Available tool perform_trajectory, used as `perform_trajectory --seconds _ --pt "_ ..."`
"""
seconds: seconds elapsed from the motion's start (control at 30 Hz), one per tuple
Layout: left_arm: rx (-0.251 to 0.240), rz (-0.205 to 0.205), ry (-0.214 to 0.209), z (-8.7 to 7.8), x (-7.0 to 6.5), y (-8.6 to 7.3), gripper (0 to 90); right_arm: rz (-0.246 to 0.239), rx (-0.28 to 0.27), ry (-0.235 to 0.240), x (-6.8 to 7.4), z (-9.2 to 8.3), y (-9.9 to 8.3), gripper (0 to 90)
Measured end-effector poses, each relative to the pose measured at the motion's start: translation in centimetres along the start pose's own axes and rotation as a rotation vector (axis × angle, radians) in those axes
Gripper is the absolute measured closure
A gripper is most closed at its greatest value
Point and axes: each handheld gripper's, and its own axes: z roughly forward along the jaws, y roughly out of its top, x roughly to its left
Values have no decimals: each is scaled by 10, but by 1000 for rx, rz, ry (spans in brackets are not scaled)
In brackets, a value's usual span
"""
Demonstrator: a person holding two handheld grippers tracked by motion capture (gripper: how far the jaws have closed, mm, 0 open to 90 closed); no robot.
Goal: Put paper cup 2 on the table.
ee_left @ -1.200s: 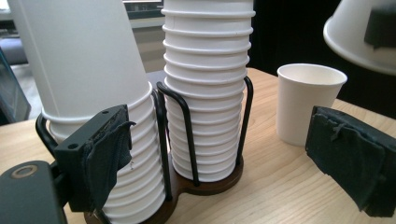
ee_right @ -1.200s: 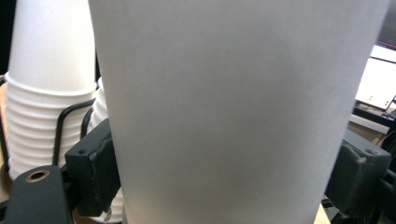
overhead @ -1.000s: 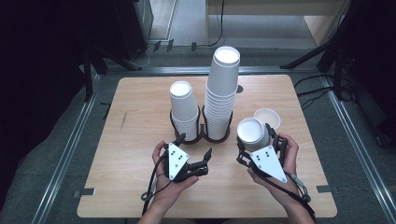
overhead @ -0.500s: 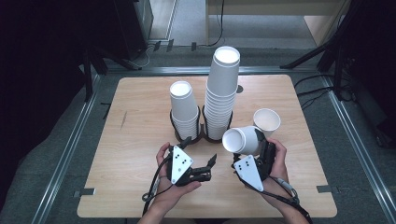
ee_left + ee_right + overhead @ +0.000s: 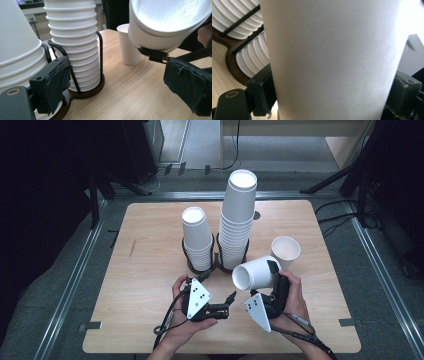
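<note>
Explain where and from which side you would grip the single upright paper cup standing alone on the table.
Grip the lone paper cup across its side wall below the rim, coming from the near right. It stands upright, mouth up, and the tall cup stack crowds its left, while its right side is free.

Lab recording bay: bare plywood tabletop (image 5: pixel 150 250), aluminium floor rails (image 5: pixel 70 280), tripod legs (image 5: pixel 345 175), loose cables (image 5: pixel 345 215).

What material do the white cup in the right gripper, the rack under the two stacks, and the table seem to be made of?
Held cup: probably paper, matte white, with a rolled rim.
Rack: dark brown base, likely wood, with thin black uprights, apparently metal wire.
Table: light wood or a wood-look panel, with visible grain and a smooth finish.
</note>
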Motion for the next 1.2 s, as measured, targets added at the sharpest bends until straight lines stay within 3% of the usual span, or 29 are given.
perform_trajectory --seconds 0.13,0.37,0.93,1.2 --pt "0 9 -6 0 -1 0 74 -67 -18 -7 1 -1 -1 135" --pt "-2 31 -37 0 -5 0 74 -123 -40 13 5 -4 1 134" --pt "-1 54 -147 -1 -14 1 80 -182 -78 89 16 -7 4 134" --pt "-9 38 -181 -3 -12 1 108 -206 -102 140 20 -10 4 134"
